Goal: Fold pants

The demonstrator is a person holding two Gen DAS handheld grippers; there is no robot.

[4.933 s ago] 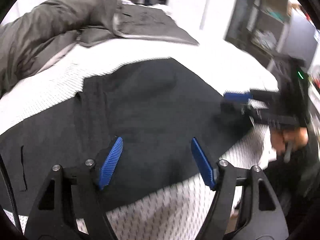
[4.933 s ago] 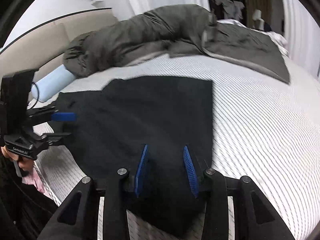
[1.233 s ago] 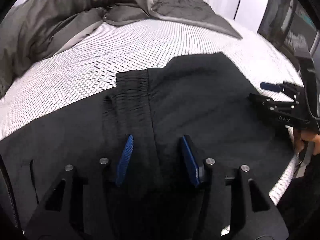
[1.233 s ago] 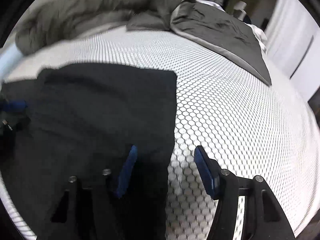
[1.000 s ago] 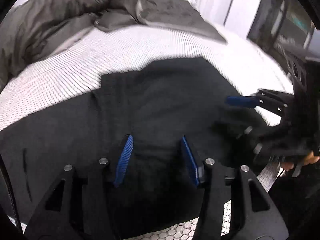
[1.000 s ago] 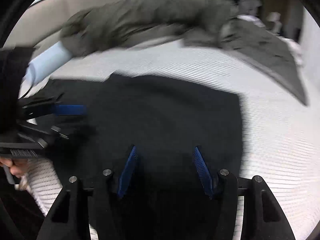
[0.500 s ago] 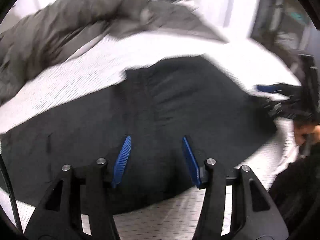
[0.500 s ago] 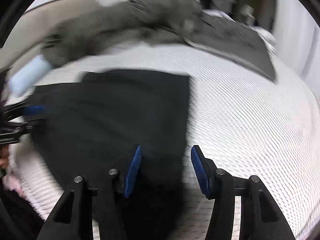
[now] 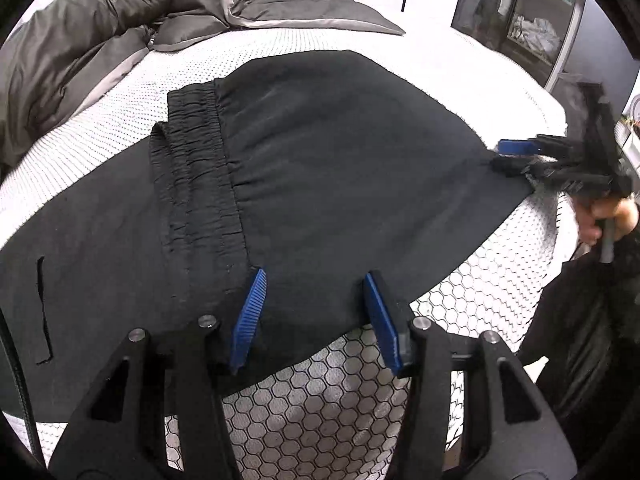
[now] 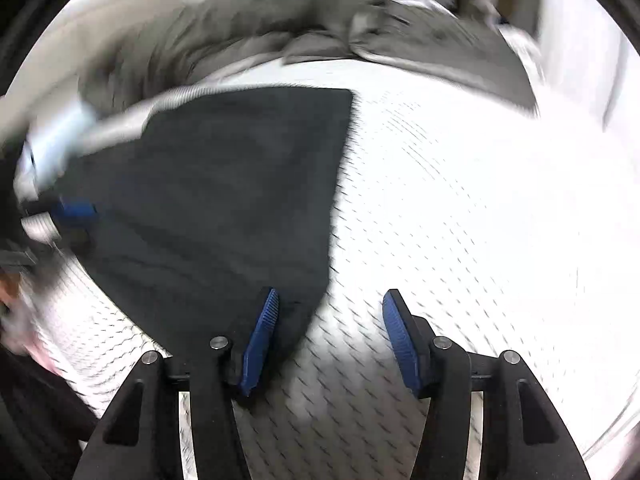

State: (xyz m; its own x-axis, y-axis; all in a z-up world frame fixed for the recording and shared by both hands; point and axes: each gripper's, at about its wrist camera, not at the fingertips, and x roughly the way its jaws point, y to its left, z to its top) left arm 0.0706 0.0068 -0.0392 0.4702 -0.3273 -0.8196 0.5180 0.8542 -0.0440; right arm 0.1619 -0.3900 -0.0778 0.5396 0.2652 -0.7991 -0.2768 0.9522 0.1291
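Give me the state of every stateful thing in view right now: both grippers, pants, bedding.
left gripper: open, nothing between the fingers, over the near edge of the pants.
right gripper: open, holding nothing, at the pants' near corner.
pants: lying flat on the mattress, one part folded over, elastic waistband showing.
duvet: bunched up at the far side of the bed.
mattress: bare, hex-pattern cover exposed.

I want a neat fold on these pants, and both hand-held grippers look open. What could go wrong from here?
1. The right hand-held gripper is open over the pants' corner, mostly above bare mattress; closing here may catch only a sliver or miss.
2. The left hand-held gripper is open at the near edge beside the waistband; a shallow bite could take only the top layer and skew the fold.
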